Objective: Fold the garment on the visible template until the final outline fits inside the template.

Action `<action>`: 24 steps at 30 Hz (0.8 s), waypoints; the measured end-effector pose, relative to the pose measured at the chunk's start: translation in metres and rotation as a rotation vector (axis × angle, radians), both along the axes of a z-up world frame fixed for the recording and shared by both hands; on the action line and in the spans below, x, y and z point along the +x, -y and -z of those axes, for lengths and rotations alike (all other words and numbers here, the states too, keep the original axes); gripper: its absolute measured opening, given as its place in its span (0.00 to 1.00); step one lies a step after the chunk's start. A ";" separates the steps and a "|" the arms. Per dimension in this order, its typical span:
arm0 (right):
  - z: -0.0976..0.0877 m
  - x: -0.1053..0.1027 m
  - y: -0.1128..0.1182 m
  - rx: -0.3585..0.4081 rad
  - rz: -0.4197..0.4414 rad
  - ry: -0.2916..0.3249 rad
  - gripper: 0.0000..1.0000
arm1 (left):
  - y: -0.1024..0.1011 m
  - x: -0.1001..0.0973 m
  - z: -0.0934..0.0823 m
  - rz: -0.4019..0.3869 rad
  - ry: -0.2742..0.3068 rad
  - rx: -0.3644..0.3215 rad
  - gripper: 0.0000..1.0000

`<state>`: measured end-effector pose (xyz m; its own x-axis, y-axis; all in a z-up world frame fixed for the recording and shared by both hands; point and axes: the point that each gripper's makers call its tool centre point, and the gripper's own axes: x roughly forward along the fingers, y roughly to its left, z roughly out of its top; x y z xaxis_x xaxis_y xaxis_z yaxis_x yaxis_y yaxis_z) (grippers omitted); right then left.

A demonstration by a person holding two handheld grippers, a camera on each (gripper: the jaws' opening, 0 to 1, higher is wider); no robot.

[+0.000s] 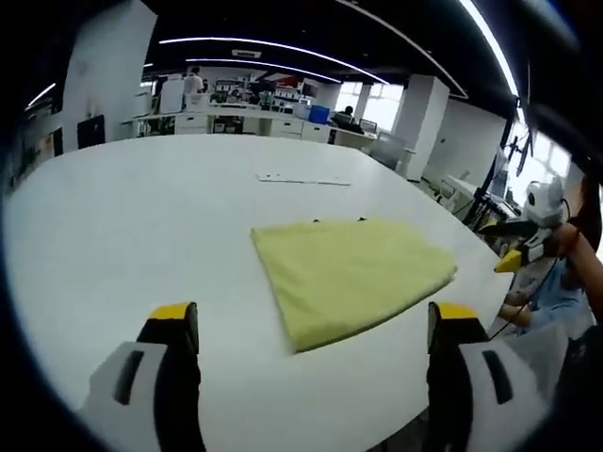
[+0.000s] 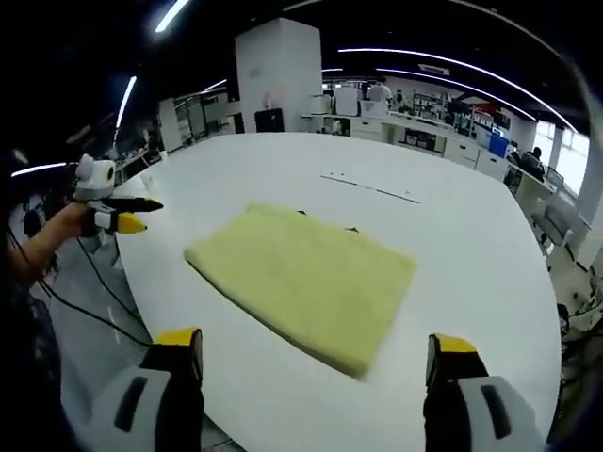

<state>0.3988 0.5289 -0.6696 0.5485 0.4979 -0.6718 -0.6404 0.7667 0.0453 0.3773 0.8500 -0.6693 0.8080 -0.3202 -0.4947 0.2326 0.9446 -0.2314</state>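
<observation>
On white table (image 1: 113, 226), yellow garment (image 1: 353, 273) lies folded into compact flat rectangle, dark template marks peeking at far edge. My left claw (image 1: 306, 330) & right claw (image 2: 311, 353) both released, hovering clear, nothing held. Folding looks done; fit w/ template can't confirm.

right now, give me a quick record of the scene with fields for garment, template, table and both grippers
garment: yellow folded cloth garment, lying flat as a compact rectangle, touched by neither gripper
template: dark marks peek out at the garment's far edge; outline otherwise hidden
surface: large white round-edged table
left gripper: open, fingers apart, hovering short of the garment
right gripper: open, fingers apart, held back from the near edge
far table marks: thin line strip
</observation>
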 end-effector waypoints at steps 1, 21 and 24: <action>0.000 0.000 0.001 -0.001 0.004 0.004 1.00 | 0.000 -0.001 0.001 -0.001 -0.003 0.001 0.99; 0.001 -0.013 0.015 -0.022 0.048 0.020 0.99 | 0.000 -0.014 0.006 0.007 -0.031 0.064 0.97; 0.000 -0.012 0.018 -0.007 0.063 0.023 0.98 | 0.001 -0.016 0.008 0.008 -0.038 0.051 0.96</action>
<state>0.3870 0.5114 -0.6697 0.5940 0.4570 -0.6621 -0.5919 0.8056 0.0250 0.3617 0.8492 -0.6769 0.7857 -0.3001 -0.5410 0.2325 0.9536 -0.1914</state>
